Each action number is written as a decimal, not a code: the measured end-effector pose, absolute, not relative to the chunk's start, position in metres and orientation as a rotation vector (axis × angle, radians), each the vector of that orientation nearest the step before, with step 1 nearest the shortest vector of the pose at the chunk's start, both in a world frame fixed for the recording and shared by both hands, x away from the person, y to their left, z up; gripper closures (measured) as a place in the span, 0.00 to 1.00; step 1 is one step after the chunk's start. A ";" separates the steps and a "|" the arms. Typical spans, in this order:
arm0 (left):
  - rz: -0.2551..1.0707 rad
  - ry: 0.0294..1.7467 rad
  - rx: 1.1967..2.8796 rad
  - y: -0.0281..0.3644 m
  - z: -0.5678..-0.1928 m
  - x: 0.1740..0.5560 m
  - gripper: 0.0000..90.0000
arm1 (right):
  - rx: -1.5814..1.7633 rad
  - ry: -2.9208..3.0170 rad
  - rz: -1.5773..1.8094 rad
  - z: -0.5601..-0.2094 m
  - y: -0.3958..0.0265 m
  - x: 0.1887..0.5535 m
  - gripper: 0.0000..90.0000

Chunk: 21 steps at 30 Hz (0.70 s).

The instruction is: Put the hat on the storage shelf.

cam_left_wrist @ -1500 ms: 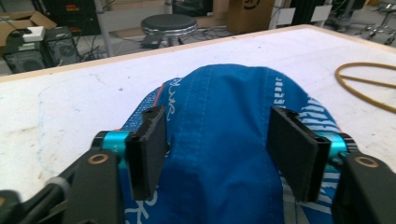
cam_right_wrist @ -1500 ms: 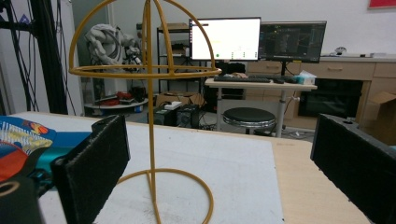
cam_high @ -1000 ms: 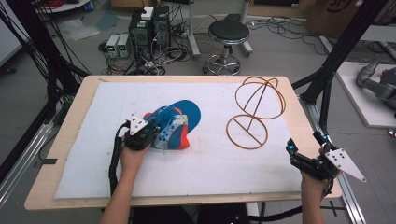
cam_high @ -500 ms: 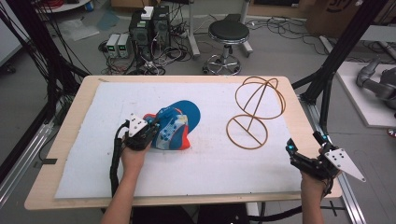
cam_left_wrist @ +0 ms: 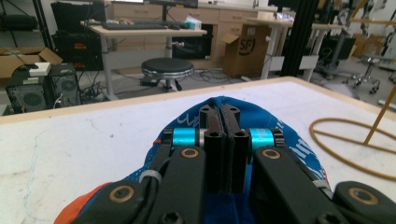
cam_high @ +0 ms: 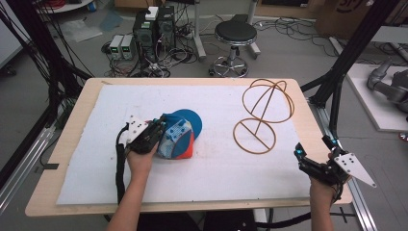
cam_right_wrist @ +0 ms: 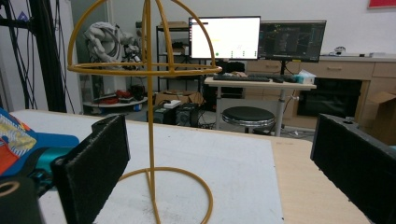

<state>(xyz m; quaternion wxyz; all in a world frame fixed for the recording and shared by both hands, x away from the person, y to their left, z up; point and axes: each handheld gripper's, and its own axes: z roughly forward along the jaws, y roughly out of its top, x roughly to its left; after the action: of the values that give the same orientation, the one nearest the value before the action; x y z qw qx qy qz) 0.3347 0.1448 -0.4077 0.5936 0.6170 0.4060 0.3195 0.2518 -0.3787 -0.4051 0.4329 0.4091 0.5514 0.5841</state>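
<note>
Left gripper (cam_high: 161,129) is clamped on the soft blue, patterned fabric cap (cam_high: 180,137), jaws pressed together on its rear edge. The brim points away from it, toward the gold wire hat stand (cam_high: 262,113) across the desk (cam_high: 67,144). Right gripper (cam_high: 303,161) is nearer the stand, jaws wide and empty.

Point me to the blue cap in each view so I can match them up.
High view: the cap lies left of centre on the white mat, at the left gripper.
Left gripper view: bottom centre, under the shut fingers.
Right gripper view: far left edge.
Shared landmark: the yellow wire hat stand, at the right edge in the left gripper view, centre-left in the right gripper view.
</note>
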 end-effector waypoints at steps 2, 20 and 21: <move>0.742 0.945 1.425 0.145 -0.406 0.334 0.98 | 1.020 1.375 1.456 -0.405 -0.379 0.252 0.05; 0.747 0.920 1.318 0.139 -0.373 0.333 0.98 | 1.021 1.373 1.454 -0.405 -0.379 0.252 0.05; 0.745 0.918 1.317 0.139 -0.371 0.333 0.98 | 1.028 1.372 1.455 -0.405 -0.379 0.252 0.05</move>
<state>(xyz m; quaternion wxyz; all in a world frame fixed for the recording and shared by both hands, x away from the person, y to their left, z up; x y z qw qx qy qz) 0.3335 0.1391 -0.3713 0.6331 0.5760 0.4016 0.3258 0.2517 -0.3787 -0.4052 0.4319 0.4125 0.5503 0.5835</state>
